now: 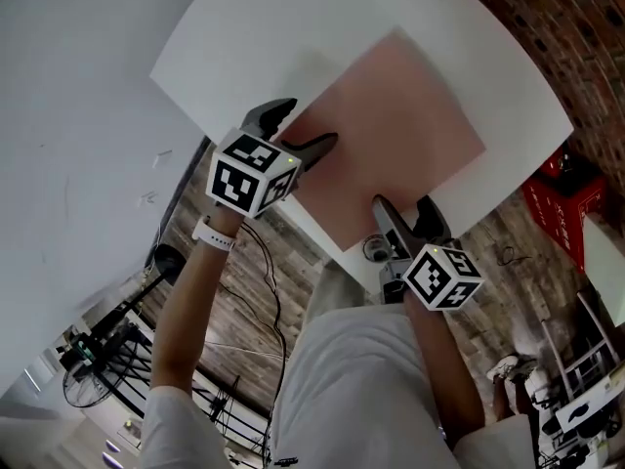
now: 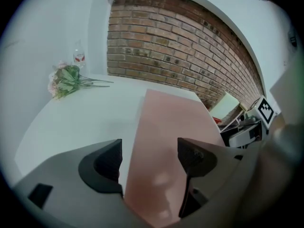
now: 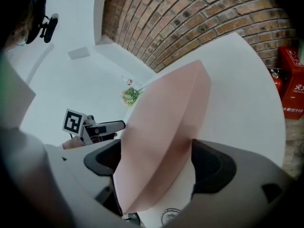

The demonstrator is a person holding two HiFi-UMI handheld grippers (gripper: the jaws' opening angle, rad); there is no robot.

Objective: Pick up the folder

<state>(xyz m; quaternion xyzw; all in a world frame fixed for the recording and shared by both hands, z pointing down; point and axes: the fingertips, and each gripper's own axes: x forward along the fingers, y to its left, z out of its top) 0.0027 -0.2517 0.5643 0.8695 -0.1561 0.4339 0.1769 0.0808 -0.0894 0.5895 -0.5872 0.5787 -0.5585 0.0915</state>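
Pink folder [image 1: 400, 125] is lying flat on the white table [image 1: 254, 37], with its near edge reaching the table's near rim, just in front of me. I am holding my right gripper [image 1: 402, 206] at that near edge, and its jaws are standing wide apart. In the right gripper view the folder [image 3: 161, 127] is running in between the two jaws of the right gripper [image 3: 156, 151], filling most of the gap, with a soft crease showing along its length. The jaws are not pressing on it, and I cannot tell whether either pad is touching the sheet.

A little further out I am holding my left gripper [image 1: 305, 125] over the folder's left edge, and its jaws are also spread wide. In the left gripper view the folder's [image 2: 166, 127] long edge is passing through the gap of the left gripper [image 2: 149, 148]: the left jaw is hanging over bare table [image 2: 80, 122], the right jaw over the pink sheet. Nothing is being clamped there, and contact with the surface is not something I can make out. A white watch [image 1: 213, 234] is sitting on my left wrist.

Beyond the folder, a bunch of flowers [image 2: 66, 80] is lying near the table's far end. A brick wall [image 2: 180, 37] is rising behind the table, and a red box [image 1: 562, 198] is standing on the floor off to my right.
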